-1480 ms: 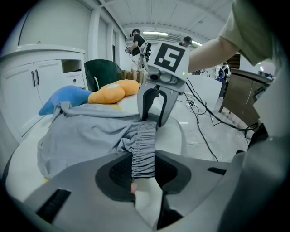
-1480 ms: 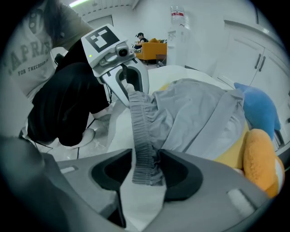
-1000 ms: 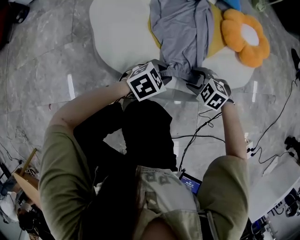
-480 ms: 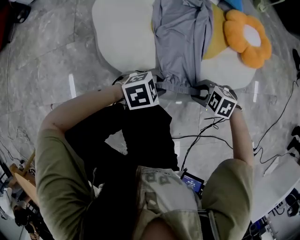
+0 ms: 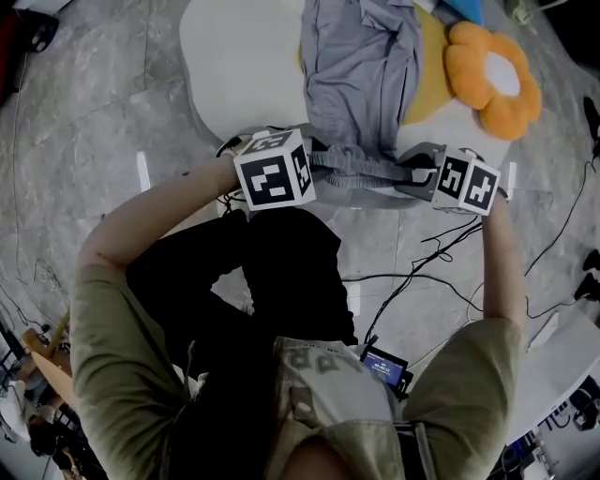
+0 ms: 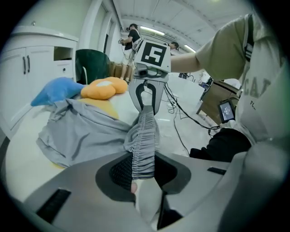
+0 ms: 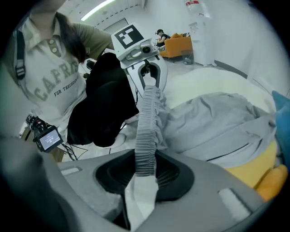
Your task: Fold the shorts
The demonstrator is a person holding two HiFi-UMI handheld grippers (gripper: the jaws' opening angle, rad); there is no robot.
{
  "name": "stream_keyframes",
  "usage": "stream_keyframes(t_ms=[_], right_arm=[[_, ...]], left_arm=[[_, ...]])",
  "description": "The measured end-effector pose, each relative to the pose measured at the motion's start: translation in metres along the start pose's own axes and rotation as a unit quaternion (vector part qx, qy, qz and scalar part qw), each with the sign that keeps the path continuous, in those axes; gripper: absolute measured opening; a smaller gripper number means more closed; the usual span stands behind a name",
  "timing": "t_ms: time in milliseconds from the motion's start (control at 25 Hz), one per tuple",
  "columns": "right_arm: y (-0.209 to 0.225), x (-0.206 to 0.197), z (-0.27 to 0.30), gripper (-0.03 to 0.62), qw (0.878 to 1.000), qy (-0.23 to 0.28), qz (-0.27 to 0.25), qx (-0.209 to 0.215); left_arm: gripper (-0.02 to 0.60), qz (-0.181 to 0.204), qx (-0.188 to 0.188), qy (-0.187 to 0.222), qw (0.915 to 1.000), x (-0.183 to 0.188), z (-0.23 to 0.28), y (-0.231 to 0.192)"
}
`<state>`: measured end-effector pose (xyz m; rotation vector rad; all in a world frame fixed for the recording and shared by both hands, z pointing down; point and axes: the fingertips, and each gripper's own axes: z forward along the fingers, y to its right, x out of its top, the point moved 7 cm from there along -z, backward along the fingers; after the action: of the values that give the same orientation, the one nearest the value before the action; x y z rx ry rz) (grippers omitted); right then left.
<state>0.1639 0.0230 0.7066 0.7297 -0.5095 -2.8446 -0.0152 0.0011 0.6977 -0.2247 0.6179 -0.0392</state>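
Observation:
Grey shorts point(image 5: 361, 66) lie crumpled on the white table point(image 5: 234, 66), their legs toward the far side. The elastic waistband point(image 5: 366, 169) is lifted off the near edge and stretched taut between both grippers. My left gripper point(image 5: 317, 165) is shut on the waistband's left end point(image 6: 144, 136). My right gripper point(image 5: 419, 174) has just been closing and now pinches the right end point(image 7: 147, 131). In each gripper view the gathered band runs straight from my own jaws to the other gripper point(image 6: 146, 97) point(image 7: 147, 77).
An orange flower-shaped cushion point(image 5: 492, 75), yellow cloth point(image 5: 433, 66) and a blue item point(image 5: 464, 7) sit on the table beyond the shorts. Cables point(image 5: 412, 272) trail over the marble floor, near a small lit screen point(image 5: 384, 366). White cabinets point(image 6: 27, 68) stand behind the table.
Both grippers have risen and moved apart, the right one going rightward. The waistband, bunched between them before, is now pulled out into a straight band.

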Motion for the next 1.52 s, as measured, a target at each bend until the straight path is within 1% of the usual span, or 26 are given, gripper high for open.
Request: stream_keyframes(t_ms=[120, 240, 400, 560, 720, 800, 880, 1080, 1160, 1240, 1360, 1440, 1520], right_arm=[[0.033, 0.013, -0.023, 0.112, 0.999, -0.006, -0.013, -0.038], [0.064, 0.027, -0.045, 0.113, 0.998, 0.001, -0.008, -0.065], [0.106, 0.043, -0.071, 0.112, 0.994, 0.027, 0.013, -0.101], [0.145, 0.053, -0.085, 0.112, 0.990, 0.025, 0.028, -0.135], [0.176, 0.066, -0.097, 0.112, 0.981, 0.051, 0.053, -0.178], [0.190, 0.071, -0.103, 0.113, 0.976, 0.061, 0.068, -0.196], [0.202, 0.075, -0.106, 0.114, 0.973, 0.062, 0.081, -0.210], [0.234, 0.076, -0.102, 0.114, 0.968, 0.029, 0.093, -0.231], [0.248, 0.073, -0.104, 0.114, 0.964, 0.034, 0.111, -0.238], [0.262, 0.068, -0.109, 0.114, 0.958, 0.049, 0.137, -0.246], [0.279, 0.063, -0.113, 0.114, 0.949, 0.055, 0.170, -0.259], [0.290, 0.057, -0.110, 0.114, 0.944, 0.035, 0.185, -0.270], [0.299, 0.050, -0.106, 0.114, 0.937, 0.017, 0.203, -0.285]], left_arm=[[0.095, 0.000, 0.045, 0.018, 0.9988, 0.014, -0.018, -0.034], [0.095, -0.008, 0.091, 0.033, 0.9953, 0.026, -0.035, -0.069], [0.095, -0.017, 0.141, 0.039, 0.9890, 0.036, -0.050, -0.115], [0.095, -0.021, 0.187, 0.027, 0.9818, 0.042, -0.056, -0.158], [0.095, -0.022, 0.230, 0.043, 0.9721, 0.048, -0.065, -0.195], [0.095, -0.024, 0.242, 0.051, 0.9687, 0.050, -0.067, -0.210], [0.095, -0.029, 0.249, 0.050, 0.9668, 0.049, -0.067, -0.225], [0.095, -0.032, 0.254, 0.026, 0.9664, 0.041, -0.053, -0.257], [0.095, -0.037, 0.261, 0.027, 0.9644, 0.042, -0.049, -0.270], [0.095, -0.045, 0.267, 0.031, 0.9622, 0.046, -0.046, -0.281], [0.097, -0.067, 0.269, 0.026, 0.9603, 0.049, -0.039, -0.299], [0.097, -0.092, 0.271, 0.020, 0.9580, 0.048, -0.030, -0.311], [0.097, -0.123, 0.278, 0.018, 0.9525, 0.044, -0.023, -0.321]])
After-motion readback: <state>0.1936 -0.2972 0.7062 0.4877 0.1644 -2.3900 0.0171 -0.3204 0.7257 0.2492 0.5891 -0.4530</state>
